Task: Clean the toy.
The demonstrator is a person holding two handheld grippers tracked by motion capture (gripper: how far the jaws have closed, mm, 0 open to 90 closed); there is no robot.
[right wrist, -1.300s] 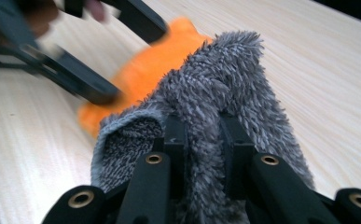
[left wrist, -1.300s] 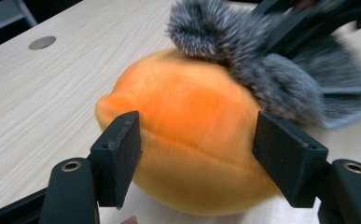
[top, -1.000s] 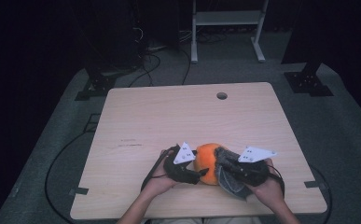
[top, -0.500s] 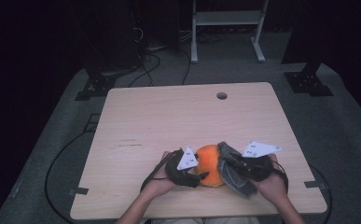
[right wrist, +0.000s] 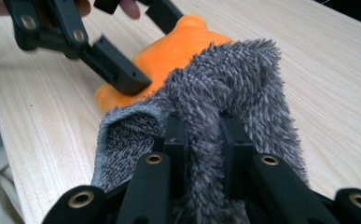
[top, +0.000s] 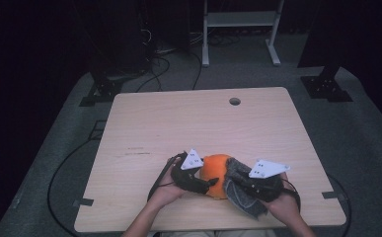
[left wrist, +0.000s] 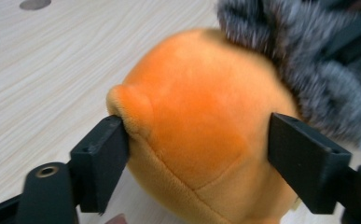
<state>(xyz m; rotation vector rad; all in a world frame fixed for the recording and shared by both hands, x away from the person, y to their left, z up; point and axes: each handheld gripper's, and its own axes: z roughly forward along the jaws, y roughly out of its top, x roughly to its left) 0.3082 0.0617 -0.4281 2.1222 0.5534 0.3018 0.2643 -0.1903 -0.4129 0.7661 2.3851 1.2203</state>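
Low in the middle of the high view, near the front edge of the wooden table [top: 178,123], an orange plush toy [top: 214,174] sits between the two grippers. The left gripper [left wrist: 201,154] has its jaws spread around the toy's body, one pad touching a small nub on its side and the other just beside the opposite flank (whether that pad presses in, I cannot tell). The right gripper [right wrist: 204,140] has its jaws pressed together on a fold of grey fuzzy cloth [right wrist: 234,88], which drapes against the back of the plush.

Judging by this, the work looks partway done: the cloth is grasped and lies against one side of the toy, but most of the orange surface is bare, so the covering or wiping remains to be done.
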